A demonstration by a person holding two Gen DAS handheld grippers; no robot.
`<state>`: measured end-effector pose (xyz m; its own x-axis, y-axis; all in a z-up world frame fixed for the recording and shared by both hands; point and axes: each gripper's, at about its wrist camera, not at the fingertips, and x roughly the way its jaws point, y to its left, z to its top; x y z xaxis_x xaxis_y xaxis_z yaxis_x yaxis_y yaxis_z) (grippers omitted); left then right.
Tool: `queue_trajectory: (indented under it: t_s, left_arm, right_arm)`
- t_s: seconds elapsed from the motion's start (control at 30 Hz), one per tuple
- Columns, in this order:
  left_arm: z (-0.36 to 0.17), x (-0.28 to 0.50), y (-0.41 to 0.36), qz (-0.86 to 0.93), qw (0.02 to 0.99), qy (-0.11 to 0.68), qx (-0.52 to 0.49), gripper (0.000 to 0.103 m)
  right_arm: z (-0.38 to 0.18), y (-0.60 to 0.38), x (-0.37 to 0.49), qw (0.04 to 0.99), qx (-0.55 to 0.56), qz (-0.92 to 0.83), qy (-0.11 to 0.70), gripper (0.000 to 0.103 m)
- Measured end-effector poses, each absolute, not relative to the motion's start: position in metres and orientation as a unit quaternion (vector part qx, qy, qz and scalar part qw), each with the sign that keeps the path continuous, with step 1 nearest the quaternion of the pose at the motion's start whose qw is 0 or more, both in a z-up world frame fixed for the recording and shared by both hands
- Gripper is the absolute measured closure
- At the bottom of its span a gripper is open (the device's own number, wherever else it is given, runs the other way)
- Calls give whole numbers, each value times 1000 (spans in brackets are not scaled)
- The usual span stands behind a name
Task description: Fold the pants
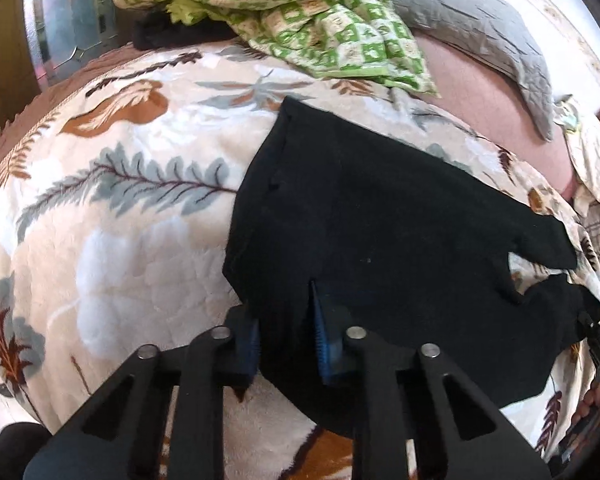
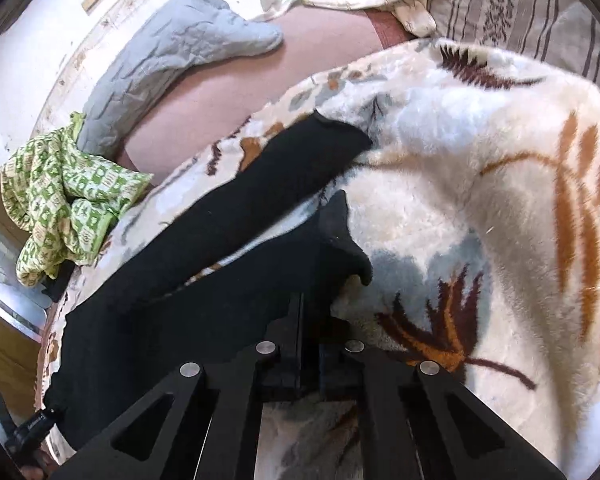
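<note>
Both the left gripper [image 1: 286,344] and right gripper [image 2: 309,354] clamp the black cotton pants [image 1: 380,208]; lift evenly, keeping the edge taut.

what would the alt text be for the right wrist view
The right hand-held gripper is shut on the hem of black pants spread across a cream fleece blanket printed with leaves. A green checked cloth and grey quilted pillow lie beyond.
</note>
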<state>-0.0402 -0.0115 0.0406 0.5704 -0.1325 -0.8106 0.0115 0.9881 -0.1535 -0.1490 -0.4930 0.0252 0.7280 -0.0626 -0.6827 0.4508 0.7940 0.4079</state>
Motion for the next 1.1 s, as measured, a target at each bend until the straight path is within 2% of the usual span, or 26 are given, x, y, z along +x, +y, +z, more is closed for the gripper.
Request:
queue_trajectory:
  t_s: [0.37, 0.43, 0.57, 0.6, 0.67, 0.73, 0.77, 0.83, 0.9, 0.97, 1.0, 1.1]
  left_arm:
    - [76, -59, 2, -94, 883, 454, -69, 89]
    - [74, -66, 5, -83, 886, 454, -51, 98]
    - [53, -68, 17, -70, 875, 477, -53, 98]
    - [50, -68, 18, -67, 873, 480, -53, 98]
    - [49, -72, 19, -65, 873, 480, -56, 97]
    - [55, -75, 21, -63, 875, 475, -61, 96]
    - [59, -77, 22, -61, 877, 472, -62, 92]
    - [67, -80, 24, -56, 882, 464, -57, 85]
    - [76, -85, 27, -53, 887, 454, -57, 64]
    - [83, -87, 30, -56, 891, 447, -65, 53]
    - [86, -88, 30, -58, 893, 442, -67, 49]
    - [88, -88, 24, -64, 895, 436, -64, 41]
  right_arm:
    - [73, -493, -208, 896, 269, -144, 322, 99]
    - [67, -493, -218, 888, 260, -157, 345, 99]
    - [34, -497, -222, 858, 247, -182, 412, 98]
    - [22, -498, -220, 844, 248, -189, 437, 96]
    - [20, -497, -223, 844, 243, -199, 435, 92]
    - [28, -496, -229, 843, 240, -220, 429, 73]
    - [33, -495, -232, 846, 238, -222, 423, 68]
    - [48, -492, -238, 854, 232, -221, 409, 65]
    - [61, -487, -240, 863, 220, -222, 397, 61]
    - [73, -479, -240, 872, 211, -214, 386, 53]
    - [79, -473, -238, 879, 209, -200, 378, 49]
    - [86, -451, -223, 893, 199, -149, 375, 49]
